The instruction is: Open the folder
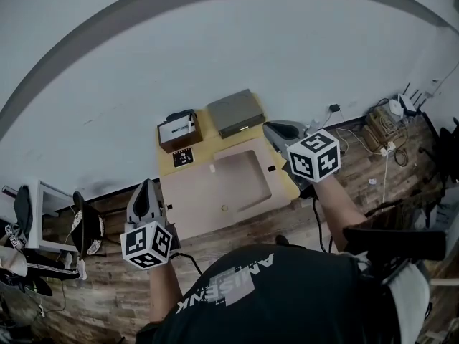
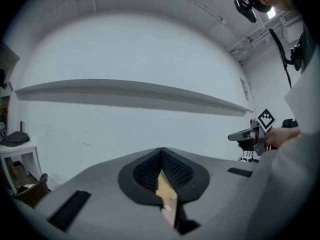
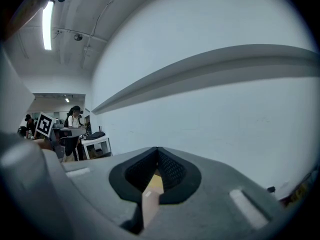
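Observation:
A pale pink folder point(image 1: 215, 186) lies flat and closed on a small yellow table point(image 1: 208, 131), with a round snap near its front edge. My left gripper point(image 1: 146, 185) hovers at the folder's left edge, shut, with nothing between its fingers. My right gripper point(image 1: 268, 126) hangs over the table's right side, just past the folder's right edge, also shut and empty. In the left gripper view the left gripper point(image 2: 161, 150) points level at the white wall, its tips together. The right gripper point(image 3: 157, 149) shows the same in its own view. Below both closed tips a sliver of table and folder shows.
Behind the folder stand a dark box with a white label point(image 1: 179, 130), a grey box point(image 1: 235, 112) and a small marker card point(image 1: 183, 158). Cables and a power strip point(image 1: 380, 131) lie on the wood floor at right. A white shelf point(image 1: 37, 217) stands at left.

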`<state>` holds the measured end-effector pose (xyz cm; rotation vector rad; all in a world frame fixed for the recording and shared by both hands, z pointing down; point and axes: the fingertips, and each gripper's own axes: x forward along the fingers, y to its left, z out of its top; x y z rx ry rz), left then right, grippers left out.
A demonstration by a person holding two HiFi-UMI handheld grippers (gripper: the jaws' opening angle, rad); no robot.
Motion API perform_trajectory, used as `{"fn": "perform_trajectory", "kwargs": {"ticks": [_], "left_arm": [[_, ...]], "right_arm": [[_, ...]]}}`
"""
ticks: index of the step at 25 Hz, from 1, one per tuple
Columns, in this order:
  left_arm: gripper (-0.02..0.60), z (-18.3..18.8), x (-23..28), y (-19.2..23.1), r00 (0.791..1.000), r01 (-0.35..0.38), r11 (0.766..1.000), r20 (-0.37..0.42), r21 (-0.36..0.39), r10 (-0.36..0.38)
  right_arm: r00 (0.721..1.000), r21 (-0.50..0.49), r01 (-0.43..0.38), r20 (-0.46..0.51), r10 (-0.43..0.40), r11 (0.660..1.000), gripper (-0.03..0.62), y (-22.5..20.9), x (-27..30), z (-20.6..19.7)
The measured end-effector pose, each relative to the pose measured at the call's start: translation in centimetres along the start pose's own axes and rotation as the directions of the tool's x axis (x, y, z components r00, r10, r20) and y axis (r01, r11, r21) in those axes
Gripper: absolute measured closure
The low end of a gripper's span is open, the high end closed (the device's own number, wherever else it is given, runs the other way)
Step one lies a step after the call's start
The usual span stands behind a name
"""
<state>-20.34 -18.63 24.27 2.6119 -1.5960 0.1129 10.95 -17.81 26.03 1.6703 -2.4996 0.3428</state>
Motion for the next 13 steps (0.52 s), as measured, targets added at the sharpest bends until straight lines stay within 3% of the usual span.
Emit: {"fn": "perform_trajectory", "kwargs": {"ticks": [3,13], "left_arm": [[0.581,-0.23,-0.33,-0.31,1.0,-0.007,1.0,0.001,0.025,0.007],[0.581,-0.86,-0.91,-0.39,1.0,-0.014,1.0,-0.011,0.007,0.014]], "right_arm": [[1.0,0.006,-0.002,-0.018,0.002,1.0,0.588,0.4,0.08,-0.63],[0.999,0.016,0.005,-0.052,-0.004,1.0,0.588,0.26,0.3,-0.95]]}}
